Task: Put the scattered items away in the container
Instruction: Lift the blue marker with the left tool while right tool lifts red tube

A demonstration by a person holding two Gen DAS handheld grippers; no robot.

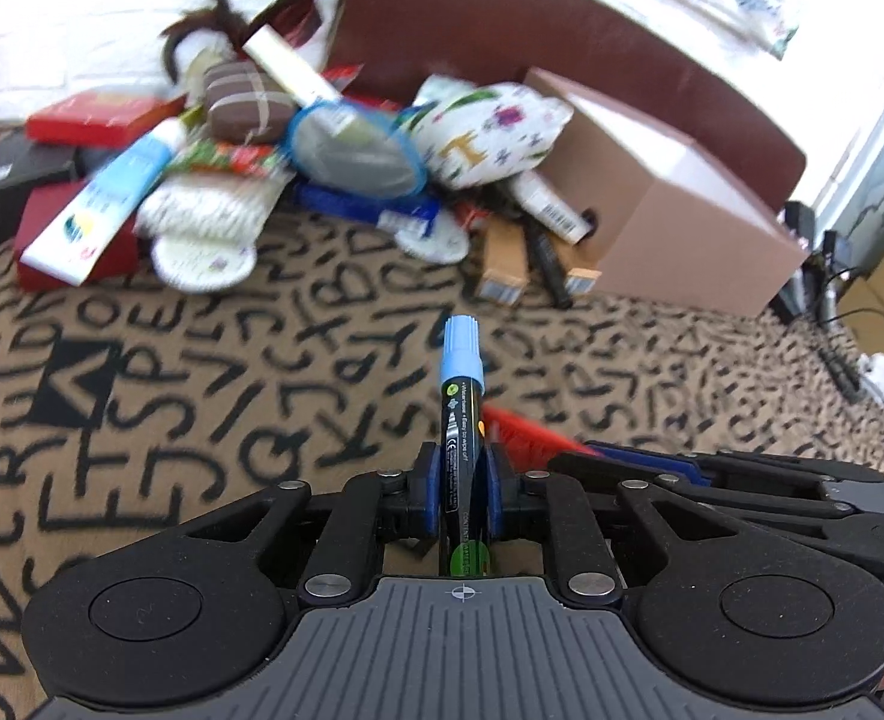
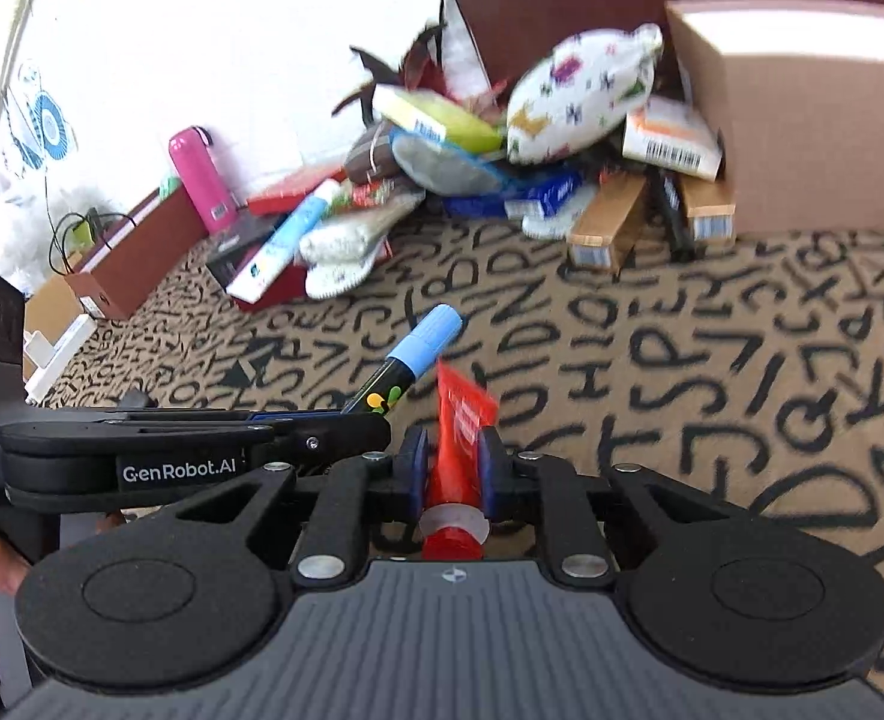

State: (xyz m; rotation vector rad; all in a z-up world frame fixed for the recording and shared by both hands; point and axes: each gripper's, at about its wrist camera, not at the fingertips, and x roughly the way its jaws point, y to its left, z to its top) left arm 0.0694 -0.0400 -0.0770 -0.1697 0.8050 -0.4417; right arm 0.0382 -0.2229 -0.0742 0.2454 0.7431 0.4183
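My left gripper (image 1: pixel 461 468) is shut on a black marker with a light blue cap (image 1: pixel 460 396), held above the letter-patterned blanket. My right gripper (image 2: pixel 452 456) is shut on a red tube (image 2: pixel 460 420), cap end toward the camera. The two grippers are side by side: the marker (image 2: pixel 408 360) shows left of the tube in the right wrist view, and the tube's red end (image 1: pixel 514 429) shows right of the marker in the left wrist view. The cardboard box (image 1: pixel 670 204) (image 2: pixel 802 108) stands ahead, beside a pile of scattered items (image 1: pixel 297 138) (image 2: pixel 442 180).
The pile holds a patterned pouch (image 1: pixel 490 132), a blue-rimmed mesh pouch (image 1: pixel 351 150), red and black boxes (image 1: pixel 93 117), a tube, slippers and small cartons (image 2: pixel 607 228). A pink bottle (image 2: pixel 198 177) and a brown box (image 2: pixel 129 264) stand at the left. A dark red headboard (image 1: pixel 562 30) is behind.
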